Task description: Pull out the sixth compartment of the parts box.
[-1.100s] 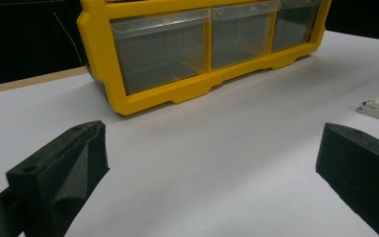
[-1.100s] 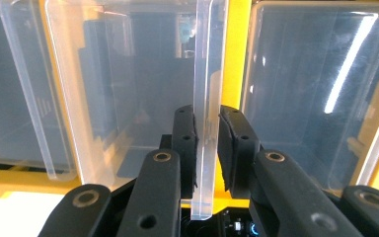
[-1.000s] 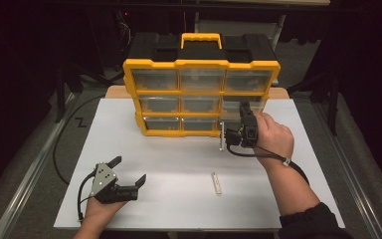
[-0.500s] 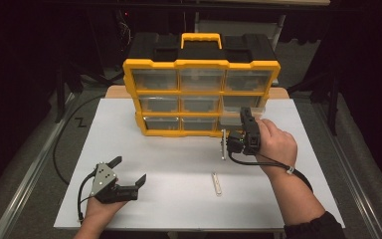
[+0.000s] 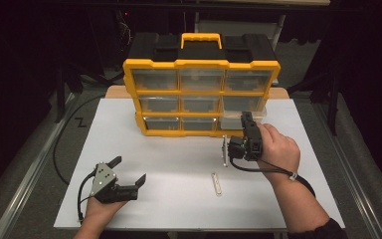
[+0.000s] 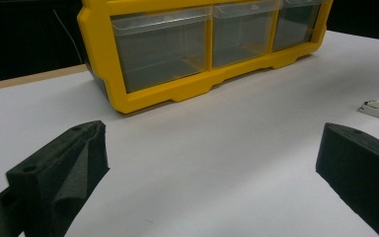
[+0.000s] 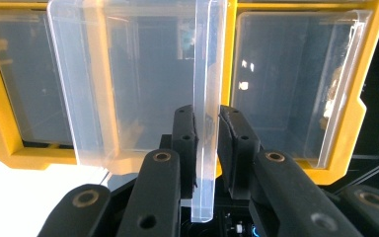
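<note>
Now clamped: right gripper (image 7: 207,136) squeezing the front lip of a clear drawer (image 7: 143,84), pads pressed to both faces of that thin plastic wall. Seen from the high view, same right gripper (image 5: 227,149) just in front of the yellow organizer (image 5: 201,63), at its bottom-right compartment, drawer (image 5: 238,119) drawn partway out of its slot toward the near edge of the tabletop (image 5: 169,164). Organizer standing upright along the far edge of the tabletop, three rows of three clear drawers, black body and yellow handle behind. Left gripper (image 5: 129,172) resting low near the near-left corner of the tabletop, jaws spread wide and holding nothing; wide apart too in the left gripper view (image 6: 212,163), bare white surface between them. Small pale strip (image 5: 217,183) lying flat near the middle of the near edge, well apart from both grippers.
</note>
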